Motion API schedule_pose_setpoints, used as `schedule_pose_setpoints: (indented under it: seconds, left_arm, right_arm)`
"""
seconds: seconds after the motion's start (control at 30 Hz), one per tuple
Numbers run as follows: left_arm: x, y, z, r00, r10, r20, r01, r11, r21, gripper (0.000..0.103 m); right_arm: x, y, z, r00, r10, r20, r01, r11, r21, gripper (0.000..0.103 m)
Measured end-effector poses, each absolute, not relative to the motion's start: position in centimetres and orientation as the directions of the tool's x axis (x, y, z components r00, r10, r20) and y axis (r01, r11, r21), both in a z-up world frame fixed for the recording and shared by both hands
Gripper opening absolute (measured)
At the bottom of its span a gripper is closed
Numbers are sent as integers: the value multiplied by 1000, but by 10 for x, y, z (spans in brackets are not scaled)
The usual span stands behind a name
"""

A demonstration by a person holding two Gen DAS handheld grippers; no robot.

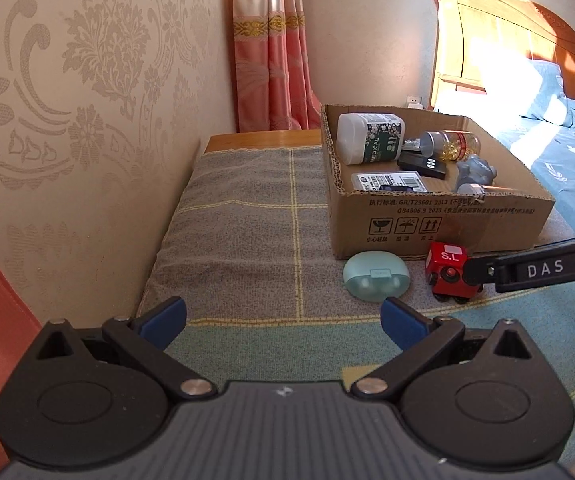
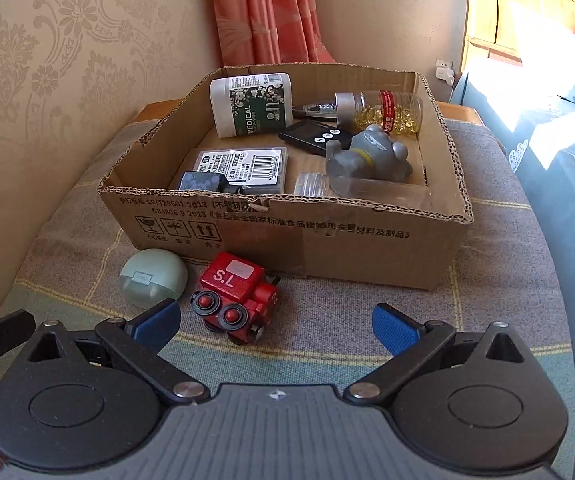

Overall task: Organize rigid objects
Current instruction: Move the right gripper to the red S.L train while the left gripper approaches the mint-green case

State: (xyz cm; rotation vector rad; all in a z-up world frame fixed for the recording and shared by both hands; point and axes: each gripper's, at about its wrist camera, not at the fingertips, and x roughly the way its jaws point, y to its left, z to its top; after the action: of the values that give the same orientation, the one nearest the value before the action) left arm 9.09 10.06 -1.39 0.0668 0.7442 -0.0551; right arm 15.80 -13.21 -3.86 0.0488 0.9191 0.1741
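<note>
A red toy train (image 2: 234, 300) marked "S.L" and a pale green oval case (image 2: 153, 277) lie on the checked cloth in front of a cardboard box (image 2: 327, 248). Both also show in the left wrist view: the train (image 1: 449, 272), the case (image 1: 376, 276), the box (image 1: 439, 224). My right gripper (image 2: 275, 320) is open, low over the cloth, with the train just ahead between its blue pads. In the left wrist view its arm (image 1: 543, 268) reaches the train from the right. My left gripper (image 1: 283, 316) is open and empty, short of the case.
The box holds a white medical bottle (image 2: 251, 104), a jar of yellow capsules (image 2: 383, 112), a grey toy animal (image 2: 367, 156), a black remote (image 2: 313, 138), a labelled flat case (image 2: 243, 164) and other small items. A wall stands left, a bed (image 1: 559, 152) right.
</note>
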Motion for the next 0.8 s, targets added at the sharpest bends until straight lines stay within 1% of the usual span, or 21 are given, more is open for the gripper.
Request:
schedule_pose_setpoints:
  seconds: [0.1, 0.27, 0.37, 0.67, 0.77, 0.8]
  left_arm:
    - [89, 106, -14, 734, -14, -679, 64, 997, 49, 102]
    - [88, 111, -15, 730, -9, -683, 64, 996, 56, 102]
    - [89, 113, -16, 726, -5, -688, 66, 996, 61, 102]
    - [96, 108, -23, 712, -13, -702, 68, 996, 50, 102]
    - [101, 103, -26, 707, -18, -707, 73, 996, 48, 102]
    - [103, 100, -27, 703, -20, -710, 76, 996, 48, 102]
  right_arm:
    - [162, -120, -46, 618, 170, -768, -107, 985, 132, 103]
    - [176, -113, -55, 620, 135, -773, -23, 988, 154, 103]
    - [182, -110, -62, 623, 77, -778, 23, 993, 117, 103]
    - [181, -120, -73, 616, 13, -788, 44, 998, 51, 103]
    - [177, -129, -76, 608, -61, -792, 59, 998, -31, 103]
    - [174, -137, -77, 616, -56, -785, 58, 998, -25, 103]
